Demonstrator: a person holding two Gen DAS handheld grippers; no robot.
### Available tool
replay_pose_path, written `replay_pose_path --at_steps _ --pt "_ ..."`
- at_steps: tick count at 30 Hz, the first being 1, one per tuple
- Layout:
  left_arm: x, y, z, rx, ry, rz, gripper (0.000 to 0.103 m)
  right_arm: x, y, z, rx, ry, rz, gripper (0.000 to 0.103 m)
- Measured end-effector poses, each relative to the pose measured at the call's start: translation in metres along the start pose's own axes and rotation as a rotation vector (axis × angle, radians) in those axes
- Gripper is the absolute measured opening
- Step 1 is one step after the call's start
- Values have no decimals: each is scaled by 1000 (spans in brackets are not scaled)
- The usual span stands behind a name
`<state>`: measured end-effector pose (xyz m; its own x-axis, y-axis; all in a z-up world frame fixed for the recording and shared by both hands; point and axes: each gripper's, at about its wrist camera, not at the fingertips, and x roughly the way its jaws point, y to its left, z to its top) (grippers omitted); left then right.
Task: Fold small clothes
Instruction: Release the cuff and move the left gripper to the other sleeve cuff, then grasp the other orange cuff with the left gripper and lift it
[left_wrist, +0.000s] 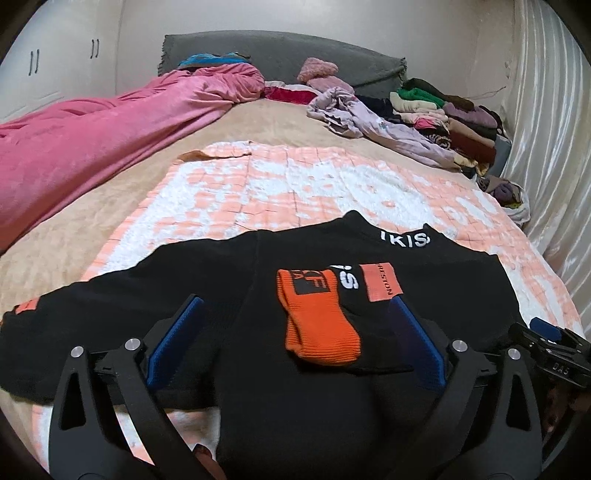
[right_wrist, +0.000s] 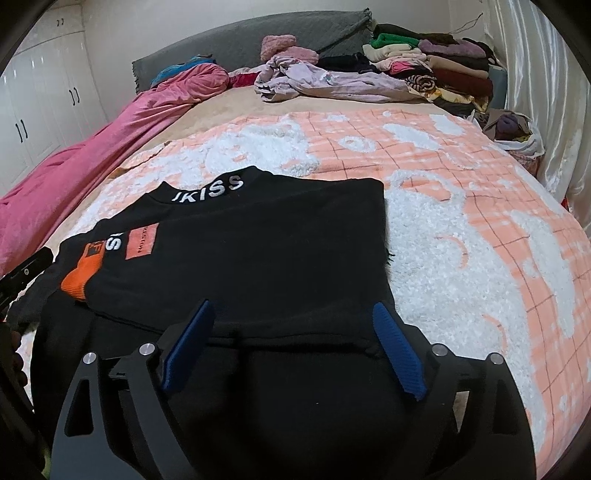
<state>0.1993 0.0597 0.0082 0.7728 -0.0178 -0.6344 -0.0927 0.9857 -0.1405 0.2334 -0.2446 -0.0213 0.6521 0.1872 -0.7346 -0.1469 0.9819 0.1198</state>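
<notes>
A black sweatshirt (left_wrist: 207, 306) with white lettering on the collar and orange patches lies flat on the peach-and-white blanket (left_wrist: 295, 184). One sleeve with an orange cuff (left_wrist: 317, 325) is folded across its front. My left gripper (left_wrist: 295, 306) is open just above the near hem, its blue pads either side of the cuff, holding nothing. My right gripper (right_wrist: 295, 314) is open over the near right part of the sweatshirt (right_wrist: 266, 243), also empty. The right gripper also shows at the right edge of the left wrist view (left_wrist: 546, 339). The cuff (right_wrist: 79, 280) sits at the left in the right wrist view.
A pink duvet (left_wrist: 92, 147) lies along the left side. A crumpled lilac garment (left_wrist: 369, 114) and stacks of folded clothes (left_wrist: 443, 110) sit at the far right by the grey headboard (left_wrist: 280, 55). A curtain (left_wrist: 554, 110) hangs on the right.
</notes>
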Motion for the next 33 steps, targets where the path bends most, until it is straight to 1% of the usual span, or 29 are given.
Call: replay_pose_path --at_steps 9,14,17,22,28,33 --pt "-20 22 -1 -26 -33 44 93 -10 19 2 -39 -20 38 89" --pt "-30 36 -3 -49 -46 50 93 -16 32 3 -57 -30 59 89" --pt "-39 47 -4 -73 -67 51 93 -21 39 3 -66 -35 73 89" --pt "-53 70 -8 -109 -93 94 93 -25 59 3 -97 -42 102 89" --pt "-59 104 -15 -166 -80 163 93 -28 88 4 -145 -47 149 89" --pt "-65 129 -22 -226 -75 188 93 -31 113 7 -183 -54 182 89"
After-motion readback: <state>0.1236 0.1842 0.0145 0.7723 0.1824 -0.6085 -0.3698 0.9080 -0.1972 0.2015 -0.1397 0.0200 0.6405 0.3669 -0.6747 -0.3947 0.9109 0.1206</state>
